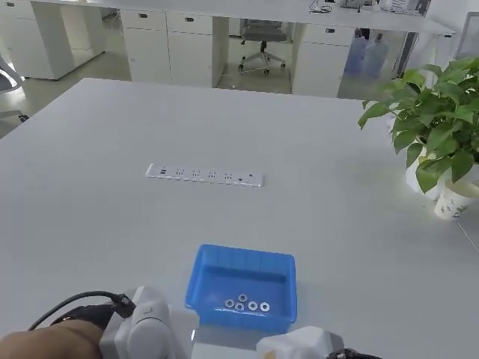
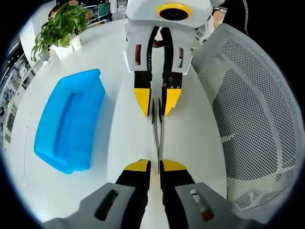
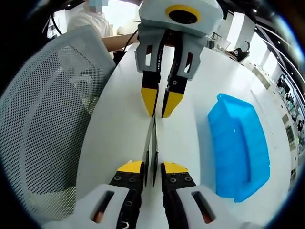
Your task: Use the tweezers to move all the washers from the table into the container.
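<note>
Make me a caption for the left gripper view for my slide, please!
The left gripper and right gripper each pinch an end of the tweezers, beside the blue container.

5 washers [image 1: 247, 304] lie in the blue container [image 1: 217, 262] — power strip [image 1: 203, 175] beyond it.

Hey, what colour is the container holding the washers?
Blue. The container shows best in the head view.

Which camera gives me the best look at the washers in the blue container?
The head view: it looks down into the blue container at five washers on its floor. Both gripper views catch the container from the side, its walls hiding the washers.
</note>
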`<state>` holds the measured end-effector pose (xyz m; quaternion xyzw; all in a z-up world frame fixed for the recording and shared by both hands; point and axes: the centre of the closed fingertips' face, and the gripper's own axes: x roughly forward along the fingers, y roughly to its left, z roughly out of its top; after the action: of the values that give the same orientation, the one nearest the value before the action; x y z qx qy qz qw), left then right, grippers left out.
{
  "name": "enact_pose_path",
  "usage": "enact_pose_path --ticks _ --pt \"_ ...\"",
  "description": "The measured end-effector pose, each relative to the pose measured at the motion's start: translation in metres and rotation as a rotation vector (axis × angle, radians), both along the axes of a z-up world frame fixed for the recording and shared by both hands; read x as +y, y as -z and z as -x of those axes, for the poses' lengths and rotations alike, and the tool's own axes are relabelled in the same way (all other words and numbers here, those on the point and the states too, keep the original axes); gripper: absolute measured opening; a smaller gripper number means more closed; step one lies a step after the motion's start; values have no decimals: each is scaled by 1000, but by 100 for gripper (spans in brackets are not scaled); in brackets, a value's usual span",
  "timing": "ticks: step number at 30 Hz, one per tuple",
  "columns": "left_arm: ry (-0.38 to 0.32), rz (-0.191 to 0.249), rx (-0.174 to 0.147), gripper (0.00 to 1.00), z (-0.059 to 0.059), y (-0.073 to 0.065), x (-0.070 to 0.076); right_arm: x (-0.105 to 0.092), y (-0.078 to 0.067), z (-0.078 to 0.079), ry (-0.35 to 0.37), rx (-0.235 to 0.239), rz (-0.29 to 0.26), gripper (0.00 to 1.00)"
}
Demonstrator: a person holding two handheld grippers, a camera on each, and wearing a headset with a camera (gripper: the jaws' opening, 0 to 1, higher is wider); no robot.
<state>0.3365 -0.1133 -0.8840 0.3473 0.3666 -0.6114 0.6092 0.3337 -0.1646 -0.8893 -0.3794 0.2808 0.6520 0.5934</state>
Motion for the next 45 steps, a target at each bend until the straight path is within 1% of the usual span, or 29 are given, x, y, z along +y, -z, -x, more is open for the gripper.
enact_pose_path --ticks 5,6,8,9,12,15,16,18,21,24,25,26,27,28,29,30,33,35,36,38,39,40,41,43,45 --pt "-10 9 -4 18 0 -3 2 -1 -3 -1 13 1 -5 20" --pt "-13 14 -6 18 0 -4 2 -2 -6 -2 23 5 -10 20" --pt "-30 25 -7 22 -1 -7 4 -3 -11 -5 38 0 -19 21" --pt "-44 34 -17 24 -3 -10 5 -3 -13 -6 46 3 -23 23" --pt "-59 47 -20 26 -2 -15 8 -5 -21 -10 78 -2 -40 26" --pt "-90 66 -28 29 -3 -19 12 -9 -30 -16 134 1 -68 29" --pt "-109 75 -34 30 -5 -21 14 -10 -31 -17 139 -4 -71 30" --pt "-134 96 -36 32 -4 -25 16 -15 -35 -18 158 -6 -75 31" --pt "-169 126 -37 35 -3 -31 18 -22 -42 -24 217 -9 -103 35" --pt "-215 172 -39 40 -3 -37 20 -29 -50 -29 264 -11 -137 40" --pt "-225 183 -39 41 -3 -39 20 -31 -53 -30 268 -11 -152 40" --pt "-248 207 -40 41 -4 -42 20 -33 -54 -30 276 -10 -154 41" --pt "-264 221 -38 42 -4 -45 19 -36 -56 -30 289 -9 -162 43" --pt "-276 240 -41 43 -4 -47 19 -38 -57 -31 298 -15 -172 44" --pt "-280 244 -45 45 -4 -48 19 -40 -59 -31 309 -18 -181 45" --pt "-299 260 -51 45 -5 -50 20 -41 -60 -31 318 -15 -188 47" --pt "-338 302 -56 47 -5 -56 21 -46 -63 -34 354 -23 -212 53" --pt "-371 332 -66 49 -8 -60 22 -48 -66 -35 375 -30 -231 55" --pt "-384 347 -78 51 -10 -62 22 -50 -68 -35 387 -32 -239 57" --pt "-406 372 -82 54 -11 -66 23 -52 -69 -36 404 -39 -251 61" --pt "-416 391 -96 55 -13 -69 23 -55 -71 -38 423 -46 -265 64" --pt "-421 400 -105 57 -13 -71 24 -55 -73 -39 436 -51 -280 66" --pt "-431 409 -107 59 -13 -72 25 -56 -74 -38 443 -47 -288 67" --pt "-439 417 -113 60 -13 -72 26 -59 -76 -38 455 -54 -304 70" --pt "-450 433 -128 65 -13 -74 27 -62 -79 -39 481 -64 -328 76"
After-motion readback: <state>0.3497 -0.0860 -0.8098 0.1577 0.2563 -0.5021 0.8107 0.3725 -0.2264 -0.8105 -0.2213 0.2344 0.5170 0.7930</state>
